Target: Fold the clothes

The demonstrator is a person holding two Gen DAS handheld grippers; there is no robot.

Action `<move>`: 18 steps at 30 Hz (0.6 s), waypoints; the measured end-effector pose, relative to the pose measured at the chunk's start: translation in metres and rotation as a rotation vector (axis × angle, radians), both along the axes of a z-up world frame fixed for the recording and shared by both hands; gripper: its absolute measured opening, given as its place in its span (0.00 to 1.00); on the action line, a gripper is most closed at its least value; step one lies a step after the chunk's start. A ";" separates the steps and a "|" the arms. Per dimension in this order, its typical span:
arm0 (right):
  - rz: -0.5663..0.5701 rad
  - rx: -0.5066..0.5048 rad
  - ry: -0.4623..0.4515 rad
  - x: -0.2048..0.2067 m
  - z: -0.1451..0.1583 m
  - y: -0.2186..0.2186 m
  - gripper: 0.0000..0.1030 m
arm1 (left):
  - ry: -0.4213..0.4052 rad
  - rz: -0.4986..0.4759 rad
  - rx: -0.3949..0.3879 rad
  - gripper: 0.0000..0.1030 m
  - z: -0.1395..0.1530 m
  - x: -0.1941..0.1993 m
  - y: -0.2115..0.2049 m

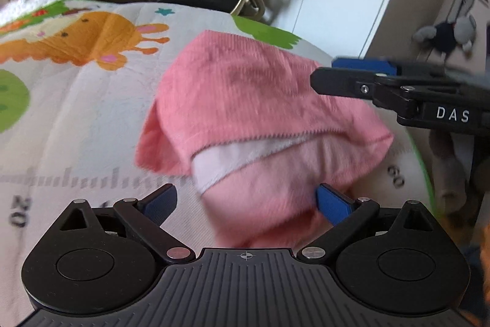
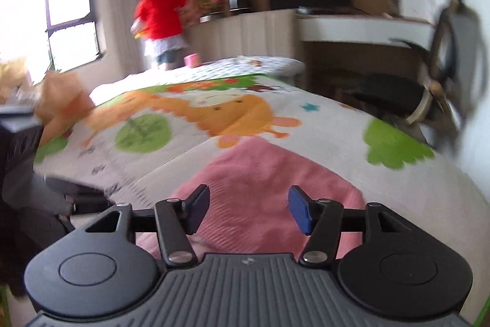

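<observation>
Pink garment (image 1: 245, 100) lies just ahead of the wide-open left gripper (image 1: 246, 201); right gripper (image 2: 248, 209), also open, hovers above it.

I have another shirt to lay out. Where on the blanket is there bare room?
Free: the blanket left of the pink garment, between the giraffe print and the ruler marks. Crowded: the right edge, where both hand-held grippers meet the garment.

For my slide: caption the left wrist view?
Open left gripper over folded pink garment on giraffe-print blanket.
</observation>
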State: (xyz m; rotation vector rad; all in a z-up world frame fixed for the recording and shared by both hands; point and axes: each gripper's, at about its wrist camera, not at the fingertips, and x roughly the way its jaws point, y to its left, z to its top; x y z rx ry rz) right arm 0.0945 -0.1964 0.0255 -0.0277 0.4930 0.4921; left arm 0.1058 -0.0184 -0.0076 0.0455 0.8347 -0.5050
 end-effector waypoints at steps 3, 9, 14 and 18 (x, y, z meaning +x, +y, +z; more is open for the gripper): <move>0.131 -0.097 -0.036 -0.026 -0.002 0.013 0.77 | -0.008 0.027 0.041 0.97 -0.004 -0.009 0.018; 0.252 -0.414 -0.070 -0.062 -0.046 0.061 0.78 | 0.022 0.068 -0.001 0.98 -0.009 -0.007 0.034; 0.099 -0.426 -0.107 -0.024 -0.059 0.076 0.71 | 0.011 0.085 0.001 0.98 -0.007 -0.002 0.031; 0.068 -0.357 -0.086 -0.002 -0.055 0.073 0.70 | 0.023 0.119 0.006 0.98 -0.009 0.002 0.033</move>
